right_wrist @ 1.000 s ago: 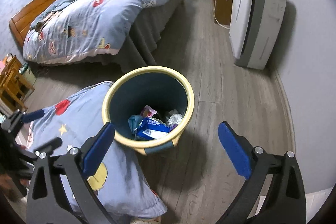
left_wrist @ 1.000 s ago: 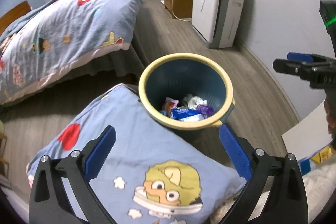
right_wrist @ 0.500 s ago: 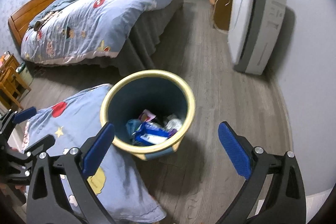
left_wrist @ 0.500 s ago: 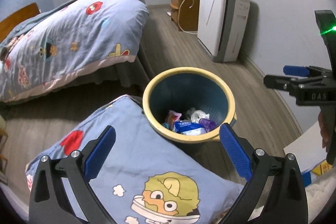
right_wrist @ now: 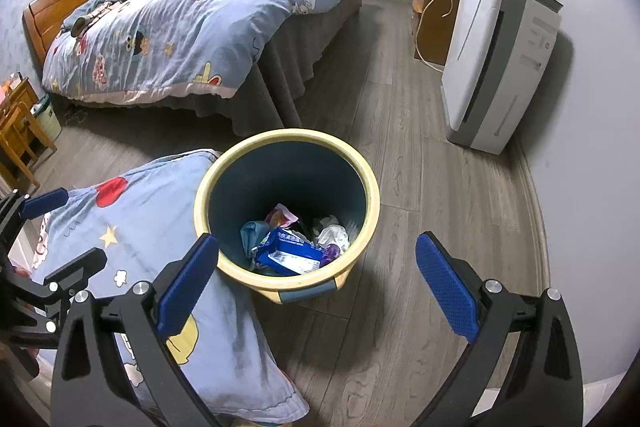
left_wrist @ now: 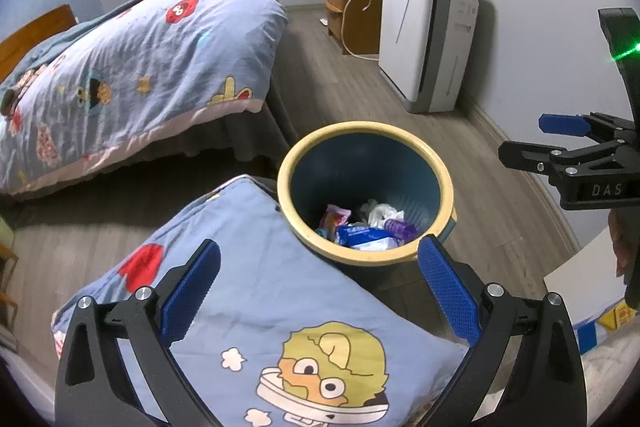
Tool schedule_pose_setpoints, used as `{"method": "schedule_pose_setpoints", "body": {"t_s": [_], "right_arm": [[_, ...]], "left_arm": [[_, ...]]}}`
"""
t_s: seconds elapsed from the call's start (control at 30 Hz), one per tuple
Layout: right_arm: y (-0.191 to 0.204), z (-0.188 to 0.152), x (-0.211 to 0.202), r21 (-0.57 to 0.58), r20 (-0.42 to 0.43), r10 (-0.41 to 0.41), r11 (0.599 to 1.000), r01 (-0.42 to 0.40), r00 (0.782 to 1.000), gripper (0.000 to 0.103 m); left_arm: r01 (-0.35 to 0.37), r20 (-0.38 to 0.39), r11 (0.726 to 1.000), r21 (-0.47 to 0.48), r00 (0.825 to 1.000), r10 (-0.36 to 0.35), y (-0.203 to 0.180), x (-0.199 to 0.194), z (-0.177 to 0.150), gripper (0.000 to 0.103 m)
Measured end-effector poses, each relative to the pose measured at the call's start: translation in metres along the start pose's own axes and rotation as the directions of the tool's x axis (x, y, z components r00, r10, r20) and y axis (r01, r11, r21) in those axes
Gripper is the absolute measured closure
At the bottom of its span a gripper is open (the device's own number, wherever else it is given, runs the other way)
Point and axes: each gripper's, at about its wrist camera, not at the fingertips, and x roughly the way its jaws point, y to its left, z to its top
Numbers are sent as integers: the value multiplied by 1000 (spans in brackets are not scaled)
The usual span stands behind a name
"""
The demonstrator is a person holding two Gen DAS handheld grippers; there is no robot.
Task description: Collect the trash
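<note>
A blue trash bin with a yellow rim (left_wrist: 447, 187) (right_wrist: 370, 199) stands on the wood floor beside a pillow. Inside it lie a blue wipes packet (right_wrist: 288, 254) (left_wrist: 362, 237), white crumpled tissue (right_wrist: 332, 234) (left_wrist: 384, 214), a pink wrapper (right_wrist: 282, 214) and a small purple item (left_wrist: 398, 227). My left gripper (left_wrist: 320, 285) hovers open above the pillow, short of the bin, with nothing between its fingers. My right gripper (right_wrist: 316, 281) is open and empty above the bin's near rim; it also shows from the side at the right edge of the left wrist view.
A blue cartoon-print pillow (left_wrist: 256, 291) (right_wrist: 132, 227) lies against the bin's left side. A bed with a matching quilt (right_wrist: 172, 31) fills the back left. A white air purifier (right_wrist: 496, 55) and a wooden cabinet (left_wrist: 352, 15) stand along the right wall. Small wooden furniture (right_wrist: 16, 135) sits far left.
Both grippers have drawn back and risen a little, so the bin sits lower and slightly farther in both views. Both stay open and empty.
</note>
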Motion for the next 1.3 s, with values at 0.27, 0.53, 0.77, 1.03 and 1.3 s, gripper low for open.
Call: {"method": "schedule_pose_setpoints", "body": {"t_s": [0.27,0.53,0.77,1.03,1.3], "right_arm": [[-1,1,1,4,-3,-8,1000,8,1000,6],[-2,0,1,1,-6,-10,1000,10,1000,6],[-4,0,0,0,-13,-12,1000,12,1000,6],[-4,1,1,-1,-18,-12,1000,12,1000,6],[-4,3,3,-4,-23,-15,1000,14,1000,6]], "left_arm": [[2,-1,1000,1,1000,-2,0,0,0,5],[4,-3,1000,3,1000,-4,-1,0,-1,5],[1,-1,1000,10,1000,-1,-3,0,-1,5],[3,0,1000,13,1000,-3,-5,-1,-1,5],[3,-1,1000,12,1000,-3,-6,-1,0,5]]}}
